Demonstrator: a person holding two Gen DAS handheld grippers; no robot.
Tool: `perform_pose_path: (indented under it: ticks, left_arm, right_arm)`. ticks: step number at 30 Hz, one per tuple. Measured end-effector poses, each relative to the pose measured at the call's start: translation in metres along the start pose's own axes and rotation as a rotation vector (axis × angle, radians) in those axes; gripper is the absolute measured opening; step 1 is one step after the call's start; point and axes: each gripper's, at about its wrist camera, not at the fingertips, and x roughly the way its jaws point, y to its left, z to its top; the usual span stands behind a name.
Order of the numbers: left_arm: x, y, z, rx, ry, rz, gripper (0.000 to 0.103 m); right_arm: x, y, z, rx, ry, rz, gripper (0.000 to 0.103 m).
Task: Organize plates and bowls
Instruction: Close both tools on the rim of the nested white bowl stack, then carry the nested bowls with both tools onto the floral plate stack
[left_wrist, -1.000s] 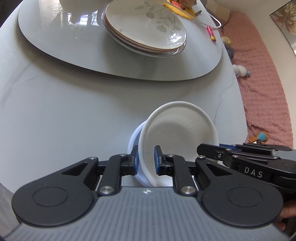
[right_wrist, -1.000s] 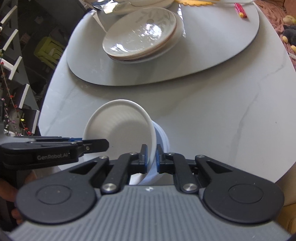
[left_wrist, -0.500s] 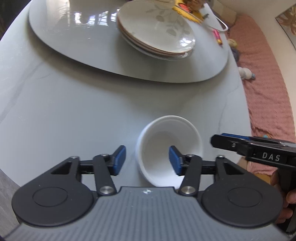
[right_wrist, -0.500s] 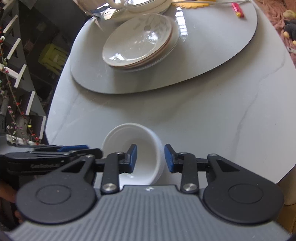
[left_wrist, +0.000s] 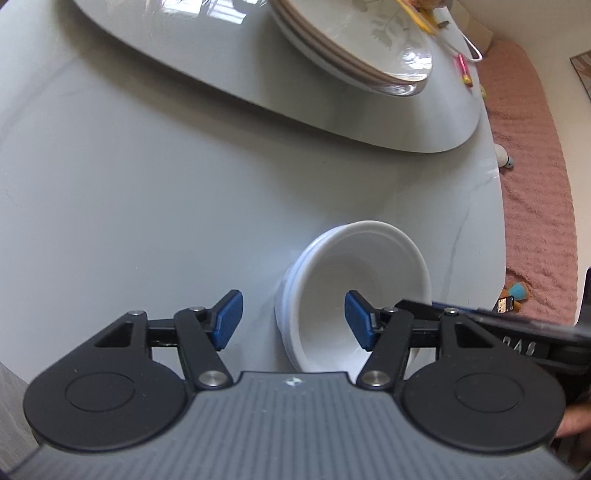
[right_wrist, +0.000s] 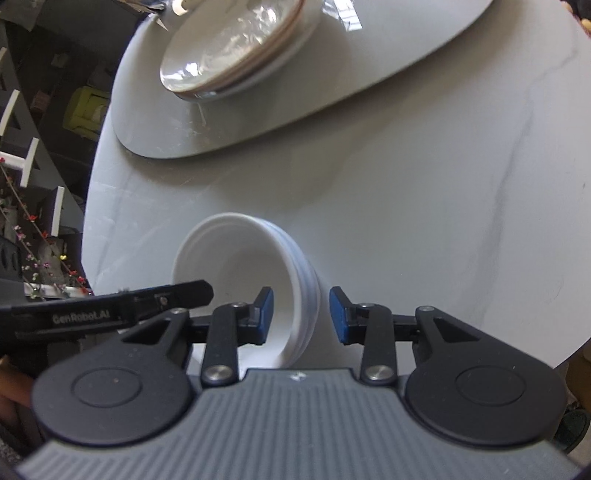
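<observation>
Left wrist view: the left gripper (left_wrist: 291, 325) has its jaws opening, wide apart, straddling the left wall of the stacked white bowls (left_wrist: 354, 295) without pressing it. The stack sits on the marble table (left_wrist: 147, 203), near its edge; the plate stack (left_wrist: 351, 40) lies far off on the grey turntable (left_wrist: 221, 74). Drawing away carelessly could hook the rim on the inner pad and tip the stack.

Right wrist view: the right gripper (right_wrist: 301, 314) stands partly open, both pads clear of the bowls' (right_wrist: 251, 266) right wall; the same snag threatens.

1 second ago both grippers pinched a tilted top bowl; now it sits nested and released.
</observation>
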Motion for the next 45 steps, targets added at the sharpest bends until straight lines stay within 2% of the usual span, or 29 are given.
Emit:
perform_pose_path:
  ticks: [7, 10, 13, 17, 21, 24, 28, 35, 45]
  left_arm:
    - [0.006, 0.011, -0.002, 0.000, 0.021, -0.024, 0.066]
    - [0.011, 0.005, -0.003, 0.052, 0.031, -0.008, 0.065]
    - [0.015, 0.000, -0.004, 0.085, 0.038, 0.009, 0.064]
    - [0.019, 0.003, 0.002, 0.057, 0.047, 0.001, 0.056]
    - [0.021, 0.003, 0.005, 0.075, 0.050, 0.005, 0.049]
    - [0.021, 0.006, 0.006, 0.072, 0.051, -0.003, 0.039]
    - [0.022, 0.010, 0.008, 0.048, 0.053, -0.031, 0.023]
    - [0.006, 0.009, 0.015, 0.065, 0.030, -0.021, 0.022]
    - [-0.043, -0.005, 0.032, 0.070, -0.056, -0.046, 0.022]
  right_arm:
    - [0.013, -0.003, -0.001, 0.032, 0.020, -0.007, 0.036]
    - [0.016, -0.002, -0.003, 0.007, 0.024, -0.036, 0.036]
    - [0.018, -0.003, -0.004, 0.020, 0.016, -0.019, 0.035]
    - [0.017, -0.007, -0.005, 0.026, 0.015, -0.020, 0.031]
    - [0.019, -0.002, -0.004, 0.014, 0.013, -0.026, 0.027]
    - [0.020, -0.002, -0.004, 0.014, 0.017, -0.026, 0.021]
    - [0.021, -0.003, -0.003, 0.015, 0.026, -0.017, 0.019]
    - [0.014, 0.006, -0.001, -0.023, 0.027, -0.015, 0.018]
    - [-0.026, 0.021, 0.025, -0.035, -0.041, 0.003, 0.019]
